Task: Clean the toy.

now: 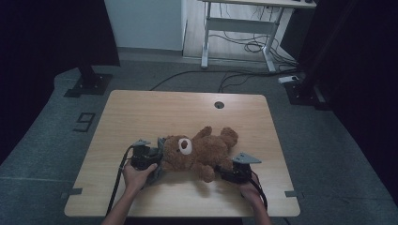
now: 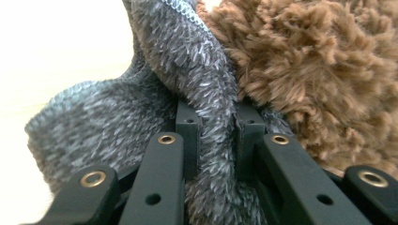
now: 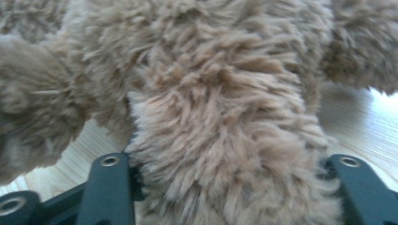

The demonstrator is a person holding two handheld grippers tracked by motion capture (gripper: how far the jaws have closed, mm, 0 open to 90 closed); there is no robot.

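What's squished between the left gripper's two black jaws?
A fold of fuzzy grey knit cloth, pinched tight by the left gripper, right beside the brown teddy bear. The left gripper view shows it best.

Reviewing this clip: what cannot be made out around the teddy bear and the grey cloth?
- Grey cloth: full shape hidden in the high view by the left claw and teddy bear.
- Right claw: fingertips buried in fur in the right gripper view.
- Which bear limb it grips: too close to tell.

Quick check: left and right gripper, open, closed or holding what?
Left gripper: closed on the grey fuzzy cloth.
Right gripper: teddy bear's limb between its fingers; grip cannot be told.
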